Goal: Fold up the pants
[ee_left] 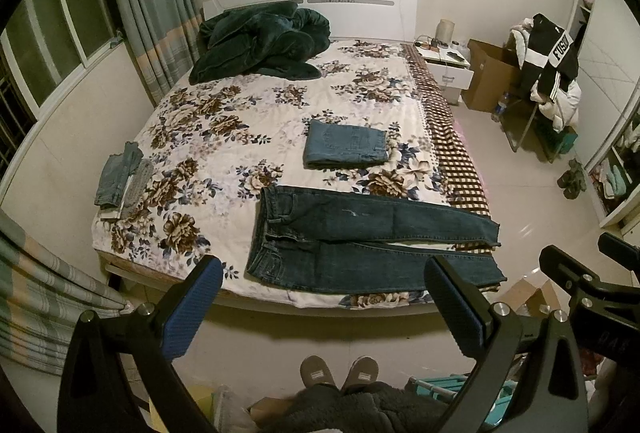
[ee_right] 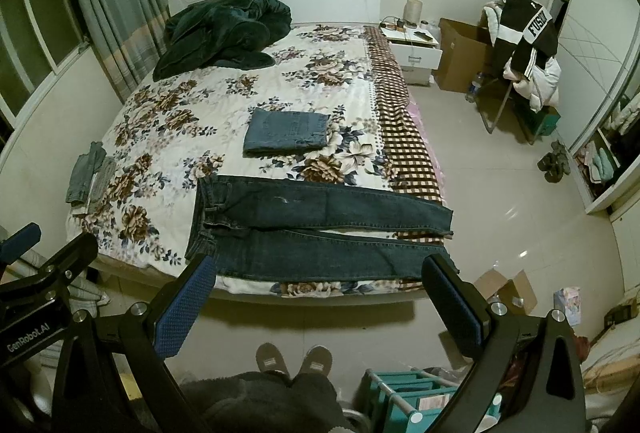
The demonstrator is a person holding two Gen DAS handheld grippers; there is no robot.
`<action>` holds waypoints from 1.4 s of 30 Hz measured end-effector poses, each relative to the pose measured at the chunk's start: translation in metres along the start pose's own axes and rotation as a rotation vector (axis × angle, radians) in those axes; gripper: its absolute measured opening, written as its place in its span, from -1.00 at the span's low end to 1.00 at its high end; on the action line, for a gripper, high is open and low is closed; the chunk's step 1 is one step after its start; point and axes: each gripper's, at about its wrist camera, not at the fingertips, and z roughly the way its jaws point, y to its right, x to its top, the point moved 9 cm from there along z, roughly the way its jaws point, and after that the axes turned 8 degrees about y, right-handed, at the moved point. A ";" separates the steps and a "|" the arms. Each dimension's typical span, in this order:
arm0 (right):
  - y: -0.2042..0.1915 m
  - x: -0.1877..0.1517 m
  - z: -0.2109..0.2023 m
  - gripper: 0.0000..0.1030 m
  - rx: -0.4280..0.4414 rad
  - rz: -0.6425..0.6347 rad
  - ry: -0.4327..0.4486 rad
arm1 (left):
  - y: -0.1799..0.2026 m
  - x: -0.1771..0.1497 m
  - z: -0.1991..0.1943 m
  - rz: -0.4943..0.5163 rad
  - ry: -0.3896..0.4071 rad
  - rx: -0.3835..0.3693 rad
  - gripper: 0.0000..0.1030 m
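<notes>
Dark blue jeans (ee_left: 360, 233) lie flat across the near edge of the floral bed (ee_left: 224, 137), waist to the left, both legs side by side to the right; they also show in the right wrist view (ee_right: 312, 229). A lighter pair of jeans, folded (ee_left: 346, 145), lies behind them mid-bed, seen too in the right wrist view (ee_right: 286, 132). My left gripper (ee_left: 324, 281) is open and empty, held above the floor in front of the bed. My right gripper (ee_right: 320, 281) is open and empty, beside it at the same height.
A dark green blanket (ee_left: 260, 45) is heaped at the headboard. Small folded clothes (ee_left: 122, 181) sit at the bed's left edge. A nightstand (ee_left: 444, 65), cardboard boxes (ee_left: 490, 75) and a clothes-laden chair (ee_left: 548, 73) stand right. A teal rack (ee_right: 404, 397) and the person's slippers (ee_right: 294, 359) are below.
</notes>
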 end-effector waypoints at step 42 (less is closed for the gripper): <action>-0.012 0.000 -0.013 1.00 0.006 -0.002 0.004 | 0.000 0.001 0.000 -0.005 0.014 -0.005 1.00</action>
